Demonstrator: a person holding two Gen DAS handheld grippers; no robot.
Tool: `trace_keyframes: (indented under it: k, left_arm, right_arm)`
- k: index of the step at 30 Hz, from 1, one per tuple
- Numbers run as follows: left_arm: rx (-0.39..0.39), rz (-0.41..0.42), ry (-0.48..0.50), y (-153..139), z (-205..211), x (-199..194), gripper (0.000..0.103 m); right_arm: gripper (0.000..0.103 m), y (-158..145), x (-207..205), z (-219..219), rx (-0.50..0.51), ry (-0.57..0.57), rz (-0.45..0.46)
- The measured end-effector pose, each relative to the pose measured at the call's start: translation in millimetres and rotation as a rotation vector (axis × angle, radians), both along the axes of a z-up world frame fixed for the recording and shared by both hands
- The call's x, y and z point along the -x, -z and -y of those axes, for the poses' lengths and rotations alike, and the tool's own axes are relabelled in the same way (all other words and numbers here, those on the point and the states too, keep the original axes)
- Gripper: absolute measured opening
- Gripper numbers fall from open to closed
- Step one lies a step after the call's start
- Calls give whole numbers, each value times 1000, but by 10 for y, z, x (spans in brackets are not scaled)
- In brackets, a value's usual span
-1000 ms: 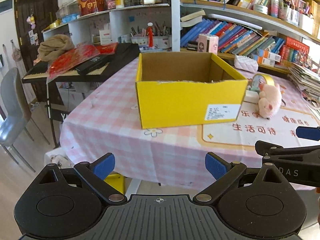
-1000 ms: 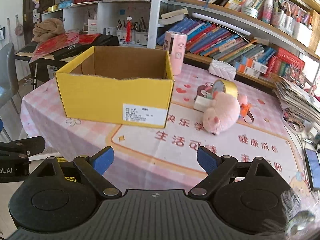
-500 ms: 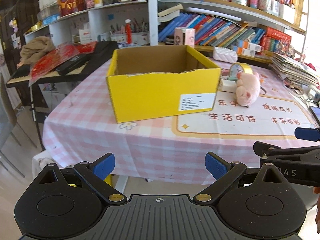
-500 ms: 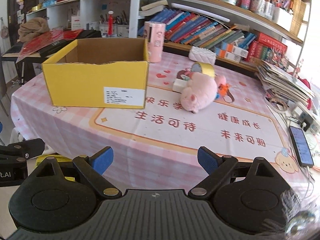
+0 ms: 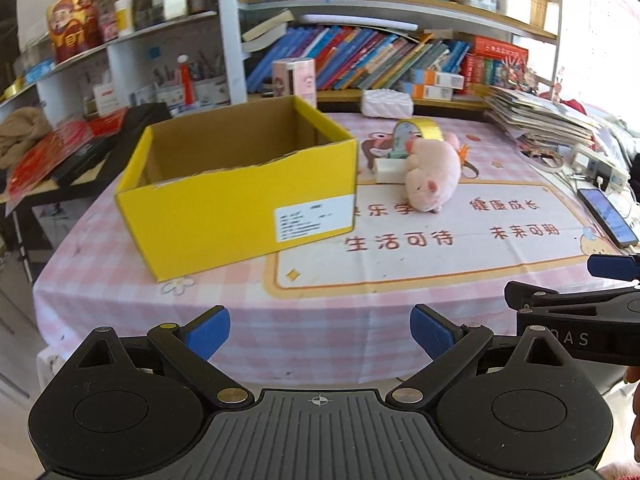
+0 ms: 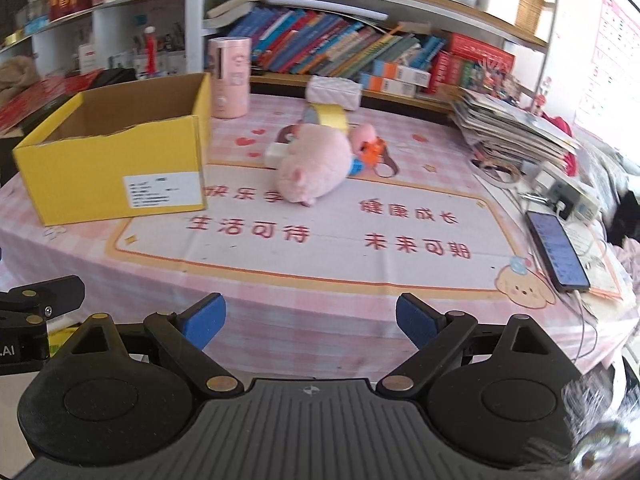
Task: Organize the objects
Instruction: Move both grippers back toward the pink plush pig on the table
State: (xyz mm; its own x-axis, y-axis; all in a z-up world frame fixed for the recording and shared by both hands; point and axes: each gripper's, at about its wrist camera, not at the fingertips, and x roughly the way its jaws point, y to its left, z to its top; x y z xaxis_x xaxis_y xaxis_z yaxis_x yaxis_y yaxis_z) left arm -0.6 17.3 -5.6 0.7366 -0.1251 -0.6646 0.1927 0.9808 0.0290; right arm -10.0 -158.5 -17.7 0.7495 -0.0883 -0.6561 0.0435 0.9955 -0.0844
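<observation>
A phone lies charging near stacked magazines, with bookshelves behind

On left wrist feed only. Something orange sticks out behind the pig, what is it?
Observer: The right wrist view shows a smaller pink toy behind the pig, with an orange piece on it and a brown strap loop beside it.
Operator: Right gripper state? I only see its side.
Observer: The right gripper is open, with nothing between its fingers.
Operator: Pink thing behind the box?
Observer: It is a round pink canister, upright on the table just past the far corner of the box. I cannot tell if they touch.
</observation>
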Motion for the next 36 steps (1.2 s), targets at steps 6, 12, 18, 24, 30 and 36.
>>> trace_keyframes:
  k: [6,12,18,24,30,36]
  left_arm:
    - [1,-3,10,2,143,-138,98]
    - [3,-7,17,1,309,-314,98]
    - [6,-2,11,-9,487,-512,98]
    - [8,1,-2,-2,660,-735,98]
    - [7,1,-10,10,854,-971,98]
    - [8,1,-31,14,1033,-1161,98]
  right_arm:
    - [92,13,-111,138,-1,13,-7]
    - [92,2,-299,299,4,18,-13]
    - [92,-23,-534,455,9,11,-17]
    - [93,-42,-804,602,16,-9,-17]
    - [93,-54,-1104,781,16,-21,-16]
    - [93,-60,-1367,955,7,-44,-6]
